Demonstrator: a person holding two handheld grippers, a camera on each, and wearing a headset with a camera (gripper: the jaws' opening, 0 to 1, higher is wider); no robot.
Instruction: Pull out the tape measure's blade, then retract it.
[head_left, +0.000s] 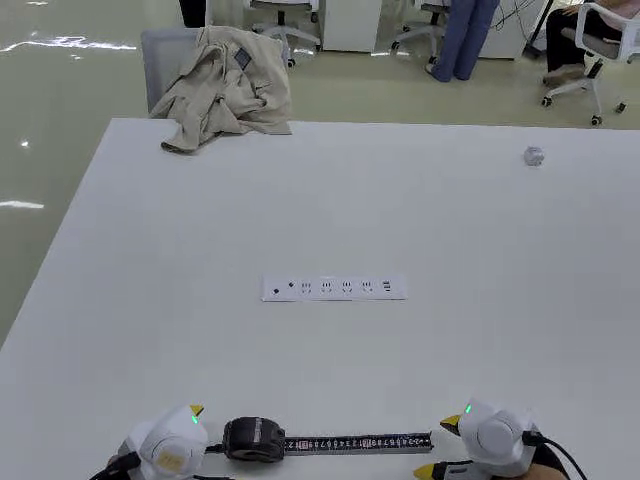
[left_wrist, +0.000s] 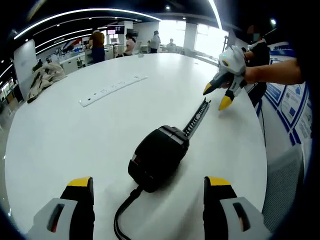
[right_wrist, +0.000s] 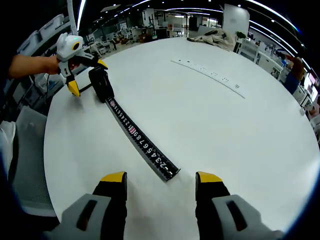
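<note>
The tape measure (head_left: 254, 438) lies at the table's (head_left: 400, 200) six o'clock edge, its blade (head_left: 360, 441) out toward three o'clock. The left gripper (right_wrist: 88, 76) and right gripper (left_wrist: 216, 97) flank it, jaws apart, clamping nothing.

The left gripper (head_left: 172, 440) is held low at the near edge of the surface (head_left: 300, 200), jaws spread wide and gripping nothing. The right gripper (head_left: 438, 446) is held further right along that edge, jaws likewise parted, tips angled down at the surface. It is grasped by a hand (left_wrist: 252, 75).
</note>
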